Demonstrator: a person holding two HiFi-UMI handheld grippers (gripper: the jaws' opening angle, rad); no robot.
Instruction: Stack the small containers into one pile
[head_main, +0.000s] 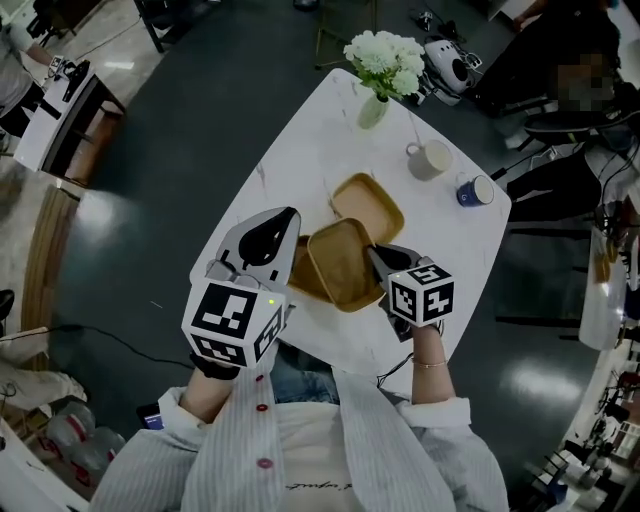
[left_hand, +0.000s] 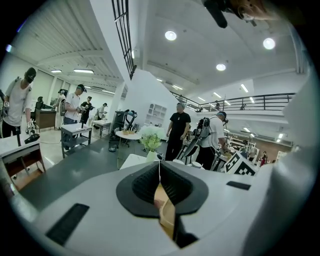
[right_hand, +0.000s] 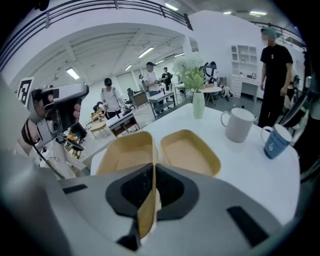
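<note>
In the head view a white bench (head_main: 300, 150) carries a vase of flowers (head_main: 385, 60), a white mug (head_main: 430, 160) and a blue mug (head_main: 474, 190) at its far end. The far container (head_main: 367, 205) lies open near the middle. Just beside it, nearer the person, the right claw (head_main: 378, 258) grips the middle container (head_main: 340, 262) by its right rim. The left claw (head_main: 288, 222) hangs over the left container (head_main: 299, 275), only a tan strip of which shows beside the middle one.

In the left gripper view the left claw (left_hand: 160, 170) is narrow, its pads pinched on a thin tan container wall (left_hand: 166, 207). The flowers (left_hand: 150, 142) and several people stand beyond.

In the right gripper view the right claw (right_hand: 154, 167) is clamped on the rim of the middle container (right_hand: 125, 155). The far container (right_hand: 190, 152) sits just beside it on the bench, with the white mug (right_hand: 239, 125) and blue mug (right_hand: 276, 142) behind.
</note>
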